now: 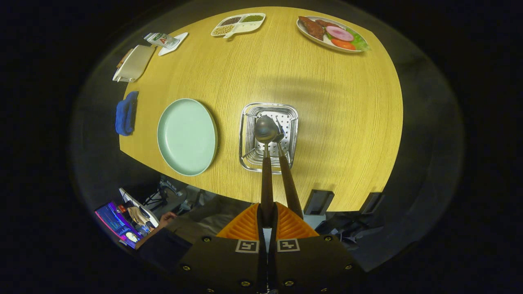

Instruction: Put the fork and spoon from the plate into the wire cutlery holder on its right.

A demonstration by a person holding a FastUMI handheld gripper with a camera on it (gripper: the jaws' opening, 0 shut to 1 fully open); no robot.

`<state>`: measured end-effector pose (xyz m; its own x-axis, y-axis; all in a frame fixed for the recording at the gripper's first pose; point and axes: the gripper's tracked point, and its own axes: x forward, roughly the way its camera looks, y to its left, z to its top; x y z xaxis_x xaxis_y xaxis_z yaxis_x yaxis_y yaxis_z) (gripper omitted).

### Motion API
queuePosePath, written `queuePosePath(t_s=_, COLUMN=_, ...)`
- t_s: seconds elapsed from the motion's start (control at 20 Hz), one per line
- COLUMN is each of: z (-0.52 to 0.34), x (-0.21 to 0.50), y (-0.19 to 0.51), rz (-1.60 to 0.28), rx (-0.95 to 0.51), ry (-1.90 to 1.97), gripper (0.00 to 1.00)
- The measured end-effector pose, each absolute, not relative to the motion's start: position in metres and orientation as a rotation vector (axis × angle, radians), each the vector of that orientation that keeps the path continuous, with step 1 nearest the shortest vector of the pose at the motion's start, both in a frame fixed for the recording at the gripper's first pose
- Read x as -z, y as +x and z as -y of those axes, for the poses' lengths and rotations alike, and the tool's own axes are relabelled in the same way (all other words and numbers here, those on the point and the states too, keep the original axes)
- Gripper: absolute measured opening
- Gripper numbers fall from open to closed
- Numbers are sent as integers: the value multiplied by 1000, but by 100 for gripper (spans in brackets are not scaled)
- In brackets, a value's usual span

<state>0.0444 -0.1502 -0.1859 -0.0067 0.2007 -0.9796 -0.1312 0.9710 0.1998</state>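
My gripper point(268, 216) is pinching the dark handles of both pieces at once, its 2 fingers pressed in on them with almost no gap. The spoon point(266, 130) and the fork point(280, 134) run straight ahead from the fingertips, heads forward, and hang over the wire cutlery holder point(250, 122), which stands on the wooden table point(327, 102). From this angle the spoon's bowl covers the middle of the holder's opening and the fork's head sits just beside it; I cannot tell whether either head has dipped below the rim yet. Just beside the holder, the pale green plate point(187, 136) lies bare, so I judge the pick-up done for both items. What is left, as I read it, is lowering the pair into the holder and letting go. Further off sit a plate of food point(331, 33), a divided dish point(238, 24) and a blue cloth point(126, 113)
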Motion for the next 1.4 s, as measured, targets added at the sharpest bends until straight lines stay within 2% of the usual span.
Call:
queuePosePath(t_s=0.1, z=147, x=186, y=49, rz=-1546, rx=-262, ry=75, gripper=2)
queuePosePath(t_s=0.15, z=145, x=185, y=51, rz=-1546, rx=-258, ry=87, gripper=7)
queuePosePath(t_s=0.4, z=149, x=170, y=57, rz=-1485, rx=-254, ry=122, gripper=16)
queuePosePath(t_s=0.45, z=150, x=170, y=54, rz=-1465, rx=-251, ry=120, gripper=25)
queuePosePath(t_s=0.55, z=148, x=155, y=53, rz=-1410, rx=-249, ry=125, gripper=34)
queuePosePath(t_s=0.65, z=147, x=143, y=49, rz=-1332, rx=-246, ry=115, gripper=53)
queuePosePath(t_s=1.0, z=89, x=60, y=50, rz=-879, rx=-280, ry=216, gripper=53)
queuePosePath(t_s=1.4, z=40, x=3, y=35, rz=-419, rx=-209, ry=153, gripper=53)
